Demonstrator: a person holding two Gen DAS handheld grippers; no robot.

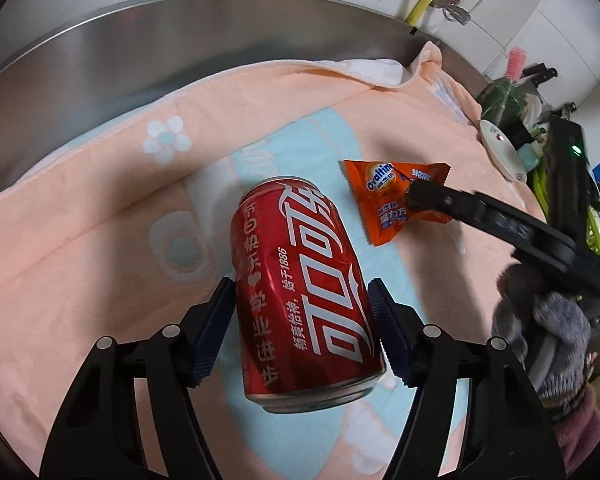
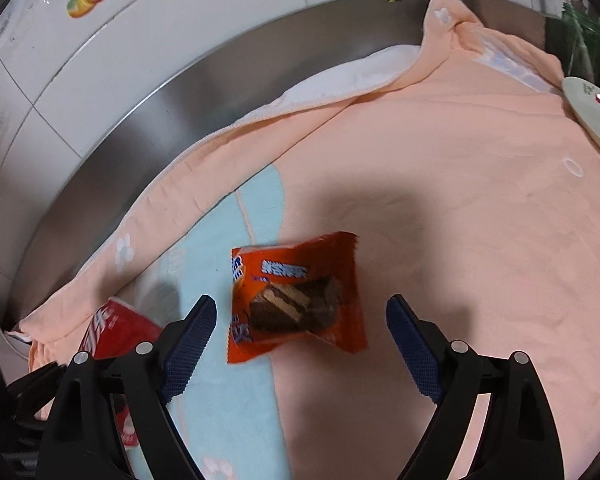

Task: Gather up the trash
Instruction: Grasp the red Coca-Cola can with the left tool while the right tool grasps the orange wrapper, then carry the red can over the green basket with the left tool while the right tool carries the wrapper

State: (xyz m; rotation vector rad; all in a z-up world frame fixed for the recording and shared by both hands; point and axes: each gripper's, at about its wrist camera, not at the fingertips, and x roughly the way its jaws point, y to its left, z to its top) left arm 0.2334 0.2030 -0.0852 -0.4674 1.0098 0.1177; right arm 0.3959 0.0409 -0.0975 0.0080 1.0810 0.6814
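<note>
Both tongs were down over the towel (image 1: 100,208). Left gripper (image 1: 302,320) was clenched on the red cola can (image 1: 300,292), pads pressed on its opposite sides around mid-body, can pointing away w/ its base nearest the cam; probably held there so it wouldn't slip or roll. Right gripper (image 2: 300,336) was released, jaws spread wide either side of the orange snack wrapper (image 2: 296,300), neither pad touching it; looked lined up for a pinch across the pack.

Wrapper lay flat on the towel, just right of & beyond the can.

Left view showed what the right didn't: the full grip on the can, plus one right-gripper finger (image 1: 432,196) crossing over the wrapper (image 1: 396,200), so its height above the pack was unclear. Right view showed the open gap & only a sliver of can (image 2: 116,328) at near left. White plate (image 2: 596,116) sat at far right on the towel edge. No bin visible in either view.
</note>
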